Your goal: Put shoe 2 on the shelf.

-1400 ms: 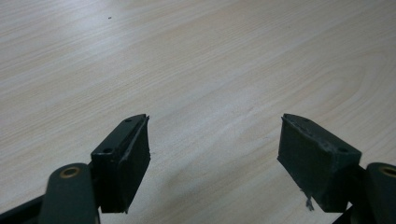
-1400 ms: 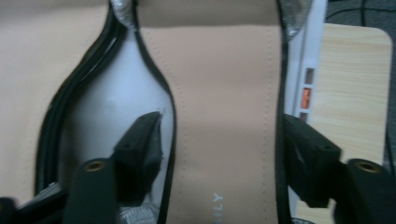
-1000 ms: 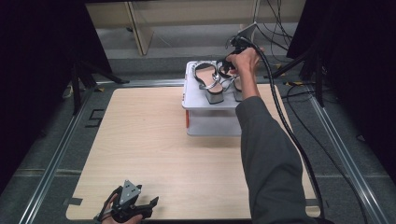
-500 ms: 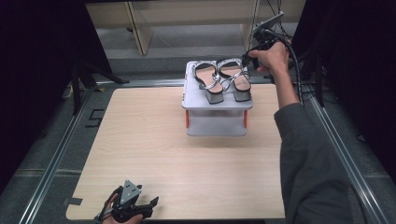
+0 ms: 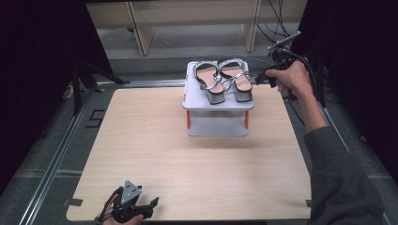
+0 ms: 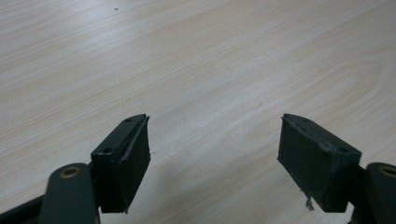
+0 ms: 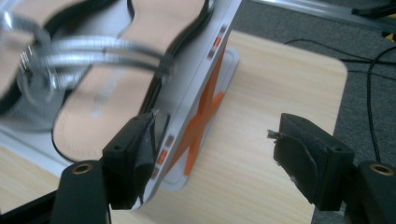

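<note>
Item: pair of sandals (image 5: 223, 80), silver straps, tan insoles, block heels. The pair lies side by side on the top deck of a small grey rack (image 5: 218, 102), heels toward the person, toes toward the far edge. In the right gripper view the nearer sandal (image 7: 126, 70) lies flat on the deck, its straps blurred, its sole close to the rack's edge.

Support: the grey rack has two levels and orange cross-braces (image 7: 201, 121) at its side. It stands on the desk (image 5: 155, 154) at about 12 o'clock, near the far edge.

Right tool (image 5: 263, 76): held in the person's right hand (image 5: 291, 78) at about 3 o'clock of the rack, just beside the top deck and level with it. It points toward the sandals. Jaws stand wide apart and grip nothing; in its own view one jaw overlaps the rack's edge in the picture, the other hangs over bare desk. Whether that jaw touches the rack cannot be told. A dark cable trails from it toward the back.

Left tool (image 5: 133, 206): at about 7 o'clock of the desk, by the near edge, well apart from the rack. A grey three-cornered plate sits on top. Jaws stand wide apart over bare wood, with nothing between them.

Surroundings: pale wood desk top, metal rails at both sides, grey floor, wooden furniture legs beyond the far edge.
</note>
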`<state>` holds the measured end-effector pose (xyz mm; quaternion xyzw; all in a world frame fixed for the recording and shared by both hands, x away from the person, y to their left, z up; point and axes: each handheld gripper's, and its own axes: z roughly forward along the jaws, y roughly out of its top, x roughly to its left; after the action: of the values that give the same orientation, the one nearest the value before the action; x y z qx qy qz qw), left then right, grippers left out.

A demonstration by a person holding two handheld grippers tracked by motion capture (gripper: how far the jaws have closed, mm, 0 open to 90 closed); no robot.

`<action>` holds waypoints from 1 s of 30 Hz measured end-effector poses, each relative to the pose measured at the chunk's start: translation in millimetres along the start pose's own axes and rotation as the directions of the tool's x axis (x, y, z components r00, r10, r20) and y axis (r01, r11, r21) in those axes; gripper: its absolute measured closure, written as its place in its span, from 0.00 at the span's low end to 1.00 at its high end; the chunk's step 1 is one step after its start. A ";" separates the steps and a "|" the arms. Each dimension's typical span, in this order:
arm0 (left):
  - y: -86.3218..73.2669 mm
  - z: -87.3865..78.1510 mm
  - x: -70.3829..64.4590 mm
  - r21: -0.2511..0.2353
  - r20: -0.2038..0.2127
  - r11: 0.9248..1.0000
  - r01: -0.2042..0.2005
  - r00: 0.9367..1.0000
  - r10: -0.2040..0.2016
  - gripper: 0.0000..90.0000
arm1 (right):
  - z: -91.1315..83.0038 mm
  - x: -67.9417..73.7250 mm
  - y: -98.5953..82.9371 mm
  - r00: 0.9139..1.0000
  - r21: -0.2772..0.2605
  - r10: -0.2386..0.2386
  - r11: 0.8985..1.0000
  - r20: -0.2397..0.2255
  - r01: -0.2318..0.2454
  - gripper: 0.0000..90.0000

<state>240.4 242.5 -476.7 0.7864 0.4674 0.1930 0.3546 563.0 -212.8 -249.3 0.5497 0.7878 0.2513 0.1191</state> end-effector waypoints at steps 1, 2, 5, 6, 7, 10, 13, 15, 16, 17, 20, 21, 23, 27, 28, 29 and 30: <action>0.2 -0.7 1.4 0.015 0.001 1.000 -0.022 1.000 0.022 0.27 | 2.7 0.2 -2.5 1.000 0.004 -0.016 1.000 -0.012 0.016 0.33; 0.2 -1.1 1.3 0.020 -0.001 1.000 -0.023 1.000 0.023 0.27 | 7.2 2.7 -6.4 1.000 0.020 -0.022 1.000 -0.009 0.022 0.33; 0.1 -1.0 0.9 0.020 -0.001 1.000 -0.022 1.000 0.022 0.27 | 15.9 6.1 -12.9 0.999 0.041 -0.036 0.998 -0.023 0.037 0.34; 0.0 -1.0 1.0 0.020 -0.001 1.000 -0.022 1.000 0.022 0.27 | 19.2 5.8 -14.5 0.999 0.037 -0.048 0.998 -0.018 0.049 0.34; 0.0 -1.0 1.4 0.021 0.001 0.999 -0.024 1.000 0.024 0.27 | 18.9 8.0 -14.8 1.000 0.050 -0.016 0.999 -0.007 0.017 0.34; -0.2 0.2 0.0 0.003 0.004 1.000 -0.002 1.000 0.002 0.27 | 19.0 6.5 -15.5 0.999 0.032 -0.033 0.999 -0.015 0.034 0.36; 0.2 -0.7 0.6 0.027 0.001 0.999 -0.020 1.000 0.020 0.27 | 19.1 8.7 -15.8 0.997 0.026 -0.066 0.997 -0.034 0.067 0.37; 0.3 -0.7 0.5 0.030 -0.002 0.999 -0.022 1.000 0.022 0.27 | 19.6 15.1 -16.3 0.996 0.024 -0.069 0.997 -0.050 0.070 0.38; 0.3 -0.7 0.5 0.030 -0.003 0.999 -0.020 1.000 0.020 0.27 | 20.6 19.0 -16.8 0.995 0.019 -0.088 0.996 -0.053 0.089 0.37; 0.2 -0.6 0.5 0.026 -0.001 1.000 -0.018 1.000 0.018 0.27 | 21.1 21.2 -16.7 0.994 0.017 -0.094 0.995 -0.052 0.095 0.37; 0.2 0.1 1.1 0.030 -0.017 0.999 -0.026 1.000 0.026 0.27 | 21.2 21.6 -16.5 0.995 0.025 -0.088 0.996 -0.048 0.089 0.35; 0.2 0.1 0.7 0.023 -0.004 1.000 -0.017 1.000 0.017 0.27 | 21.5 21.3 -16.6 0.995 0.023 -0.081 0.996 -0.053 0.082 0.35; -0.2 1.8 -0.3 0.008 -0.004 1.000 -0.001 1.000 0.001 0.27 | 22.1 20.5 -17.7 0.995 0.009 -0.082 0.997 -0.065 0.083 0.35; 1.0 2.1 2.1 0.033 -0.017 0.999 -0.027 0.999 0.027 0.27 | 22.9 23.6 -18.0 0.994 0.001 -0.088 0.996 -0.066 0.088 0.35; 1.7 1.6 1.8 0.037 -0.010 0.999 -0.021 1.000 0.022 0.27 | 24.2 25.3 -18.2 0.994 0.002 -0.088 0.996 -0.070 0.089 0.34; 1.7 1.9 2.3 0.035 -0.005 0.999 -0.021 1.000 0.021 0.27 | 24.3 26.1 -17.9 0.994 0.003 -0.084 0.996 -0.073 0.085 0.34; 1.5 3.4 1.1 0.022 -0.018 1.000 -0.003 1.000 0.004 0.27 | 24.3 25.4 -18.0 0.993 0.000 -0.098 0.995 -0.070 0.098 0.32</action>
<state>244.0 241.6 -477.9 0.7894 0.4712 0.1955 0.3416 550.4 -187.7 -277.1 0.5014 0.8180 0.2626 0.1027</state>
